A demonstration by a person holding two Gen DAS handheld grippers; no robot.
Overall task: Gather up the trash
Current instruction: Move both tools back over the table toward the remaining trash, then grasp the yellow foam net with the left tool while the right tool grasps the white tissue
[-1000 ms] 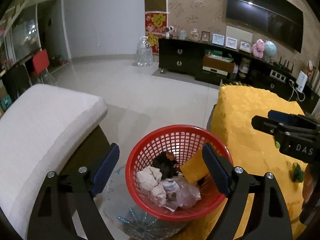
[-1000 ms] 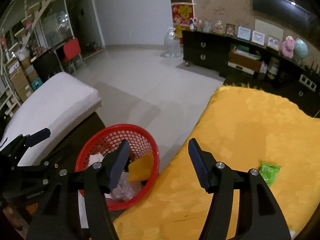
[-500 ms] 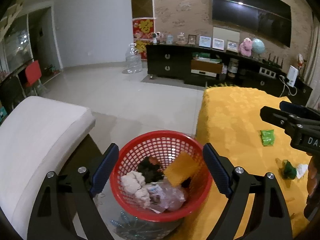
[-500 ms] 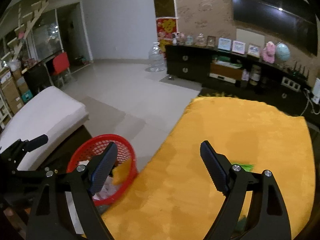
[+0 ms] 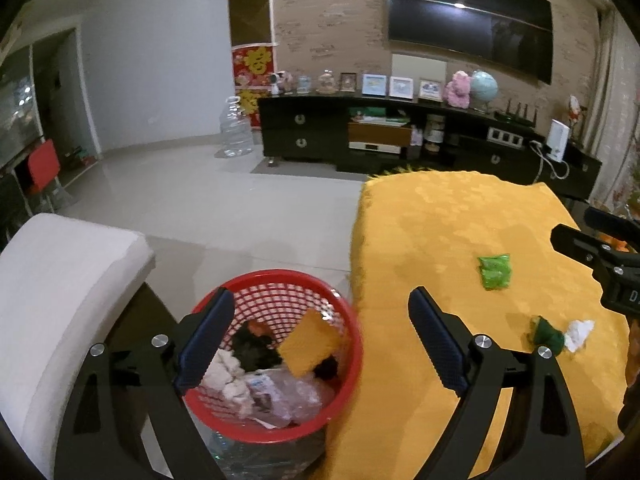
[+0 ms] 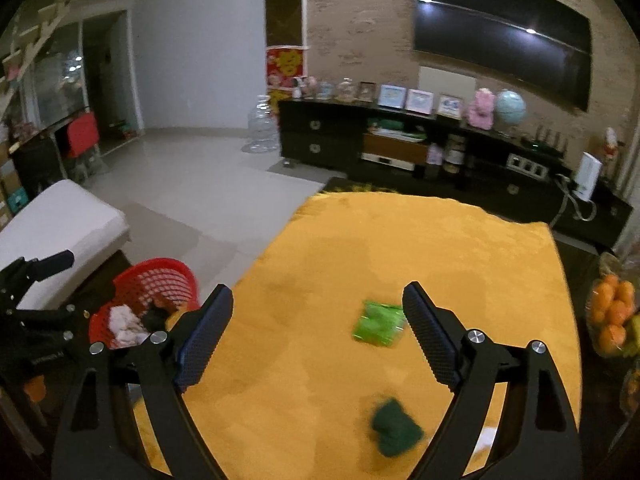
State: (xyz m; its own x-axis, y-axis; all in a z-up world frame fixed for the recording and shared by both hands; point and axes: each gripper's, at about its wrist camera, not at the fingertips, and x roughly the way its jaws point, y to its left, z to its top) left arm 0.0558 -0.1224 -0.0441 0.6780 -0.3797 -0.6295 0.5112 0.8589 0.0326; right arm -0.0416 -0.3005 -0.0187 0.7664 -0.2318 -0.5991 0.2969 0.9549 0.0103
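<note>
A red mesh basket [image 5: 344, 320] [image 6: 160, 276] stands on the floor left of the yellow-covered table [image 5: 440, 232] [image 6: 400, 232] and holds several pieces of trash, among them a yellow piece [image 5: 306, 342]. On the table lie a light green wrapper [image 5: 495, 271] [image 6: 378, 326], a dark green crumpled piece [image 5: 546, 331] [image 6: 394, 432] and a white scrap [image 5: 578, 332]. My left gripper [image 5: 320, 340] is open and empty over the basket's right side. My right gripper [image 6: 320, 336] is open and empty above the table, just left of the light green wrapper.
A white cushioned seat [image 5: 60, 280] stands left of the basket. A bowl of oranges [image 6: 614, 316] sits right of the table. A black TV cabinet [image 5: 400, 140] lines the far wall, with a clear water jug [image 5: 236, 128] on the tiled floor.
Both grippers have swung right, away from the basket and towards the table. The green wrapper and the dark green piece have come into the right wrist view.
</note>
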